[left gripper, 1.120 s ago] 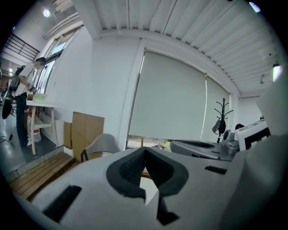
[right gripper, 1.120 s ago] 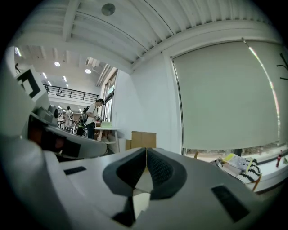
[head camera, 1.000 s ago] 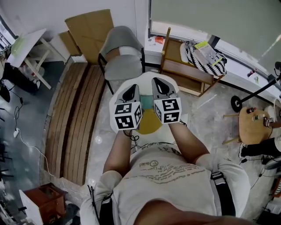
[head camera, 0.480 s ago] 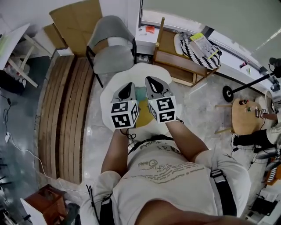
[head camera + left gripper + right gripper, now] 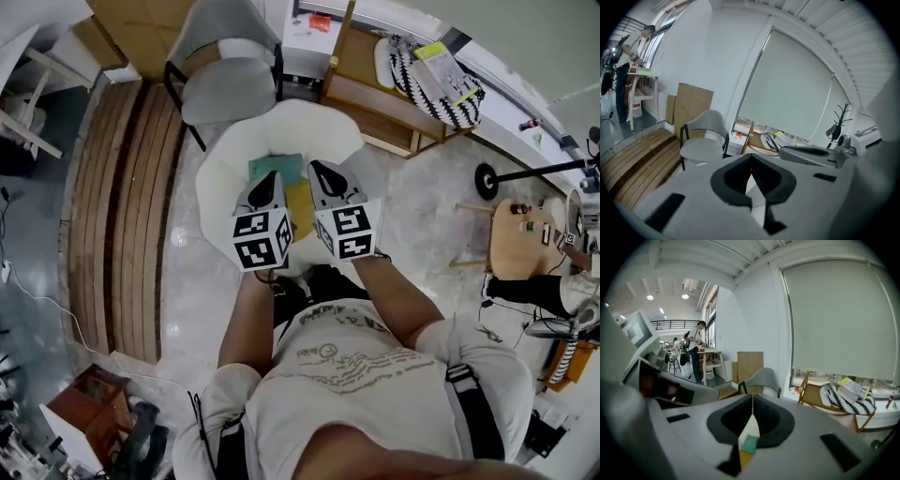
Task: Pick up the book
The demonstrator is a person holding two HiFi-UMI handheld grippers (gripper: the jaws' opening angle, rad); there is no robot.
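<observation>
A book (image 5: 279, 167) with a teal upper part and a yellow lower part lies flat on the small white round table (image 5: 225, 159) in the head view. My left gripper (image 5: 269, 176) hovers over the book's left side, jaws together and nothing between them. My right gripper (image 5: 317, 167) hangs over the book's right edge, also shut and empty. In the right gripper view the book (image 5: 748, 446) shows as a teal and yellow strip below the closed jaws of the right gripper (image 5: 752, 401). The left gripper (image 5: 751, 161) in its own view shows only white table under its meeting tips.
A grey chair (image 5: 225, 80) stands just behind the table. Wooden slats (image 5: 117, 187) run along the left. At the back right a wooden rack (image 5: 375, 103) holds a striped bag (image 5: 441, 84). A small round wooden stool (image 5: 525, 244) stands to the right.
Both grippers have sunk toward the table, side by side and still shut. The book's teal part now shows beyond their tips.
</observation>
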